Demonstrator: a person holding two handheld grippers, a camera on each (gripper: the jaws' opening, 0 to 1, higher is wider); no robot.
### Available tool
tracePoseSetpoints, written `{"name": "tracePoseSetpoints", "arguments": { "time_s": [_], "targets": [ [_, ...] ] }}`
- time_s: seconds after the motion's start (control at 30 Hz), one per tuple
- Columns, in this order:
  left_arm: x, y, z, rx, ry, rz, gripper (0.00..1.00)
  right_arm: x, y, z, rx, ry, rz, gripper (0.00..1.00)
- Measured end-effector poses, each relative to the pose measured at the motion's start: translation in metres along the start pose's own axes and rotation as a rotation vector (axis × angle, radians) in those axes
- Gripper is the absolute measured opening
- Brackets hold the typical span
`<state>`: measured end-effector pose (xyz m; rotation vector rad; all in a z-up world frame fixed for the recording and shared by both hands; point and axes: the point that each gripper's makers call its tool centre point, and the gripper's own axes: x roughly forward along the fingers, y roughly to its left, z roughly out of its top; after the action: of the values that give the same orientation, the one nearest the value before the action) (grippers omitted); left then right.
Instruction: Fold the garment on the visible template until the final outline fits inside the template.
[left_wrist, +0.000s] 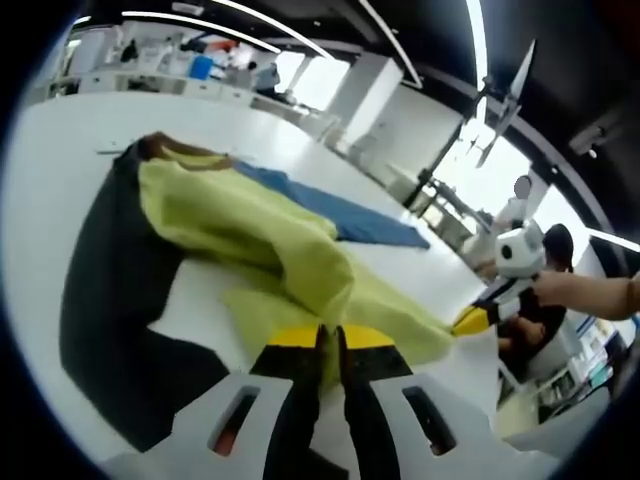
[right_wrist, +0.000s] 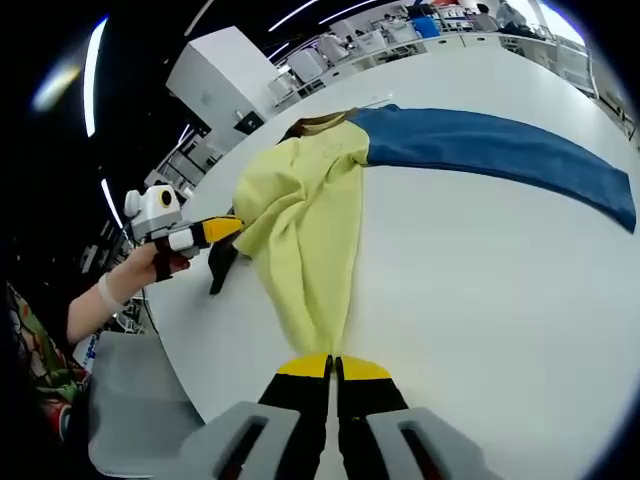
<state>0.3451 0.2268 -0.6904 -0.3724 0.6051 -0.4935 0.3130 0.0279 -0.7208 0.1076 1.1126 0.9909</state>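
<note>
Spanning both views, the white worktop (right_wrist: 480, 290) carries everything. On it lies the garment (right_wrist: 305, 215): yellow-green body, a dark panel (left_wrist: 105, 290) along one side, brown collar at the far end. A blue cloth (right_wrist: 500, 150) stretches flat just beyond the collar, touching the garment there; whether it is the template, I cannot tell.

The garment is lifted and bunched along its length, not flat. Left hand-held gripper (left_wrist: 330, 345): jaws pressed together, pinching a yellow-green edge. Right hand-held gripper (right_wrist: 331, 368): jaws likewise closed on the narrow near end of the fabric. In the right gripper view the left hand-held gripper enters from the left beside the dark edge, held by a hand (right_wrist: 155, 265).

Judgement: a fold is in progress, far from done. To do it well, keep both pinches firm, hold the fabric taut between them, carry the edge over evenly, lay it down flat without creasing, and check the outline against the template before release.
</note>
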Motion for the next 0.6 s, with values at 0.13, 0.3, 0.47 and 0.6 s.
{"name": "tracePoseSetpoints", "arguments": {
  "time_s": [0.13,0.3,0.47,0.6],
  "targets": [
    [-0.007,0.006,0.010,-0.002,-0.023,0.015,0.12,0.000,0.001,0.000,0.000,-0.001,0.001,0.00],
    [-0.015,0.020,0.021,-0.013,-0.047,0.045,0.14,0.000,0.001,-0.001,0.002,-0.001,0.003,0.00],
    [-0.018,0.037,0.028,-0.034,-0.065,0.087,0.20,0.000,0.001,-0.001,0.003,-0.001,0.003,0.00],
    [-0.019,0.051,0.028,-0.061,-0.058,0.115,0.19,0.000,0.001,-0.001,0.003,0.000,0.004,0.00]
  ]
}}
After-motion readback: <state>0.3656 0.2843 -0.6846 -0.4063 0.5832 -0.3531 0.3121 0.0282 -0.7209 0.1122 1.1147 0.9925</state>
